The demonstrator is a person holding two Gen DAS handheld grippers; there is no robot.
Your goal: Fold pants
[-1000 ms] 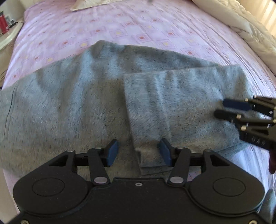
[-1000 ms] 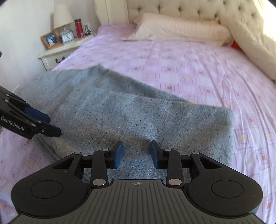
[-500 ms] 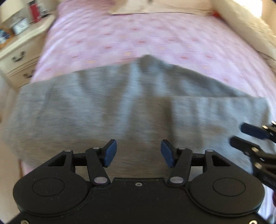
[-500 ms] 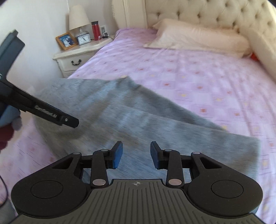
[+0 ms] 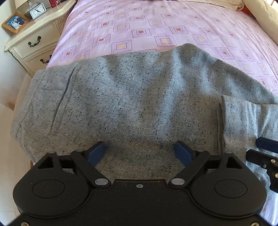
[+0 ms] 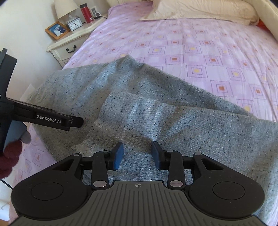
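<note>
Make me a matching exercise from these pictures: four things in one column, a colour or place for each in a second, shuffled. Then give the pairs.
Things:
1. pants
2. bed sheet
3. bottle
4. photo frame

Descriptions:
A. red, on the nightstand
B. grey, speckled, lying on the bed
C. wooden, beside the clock
D. pink with square patterns

Pairs: 1-B, 2-D, 3-A, 4-C

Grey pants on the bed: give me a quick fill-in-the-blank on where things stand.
1. The grey pants lie on a ____ bedspread.
2. The left gripper is ____, with nothing pinched.
3. On the nightstand, the clock stands beside a red ____.
Missing words: pink; open; bottle
</note>
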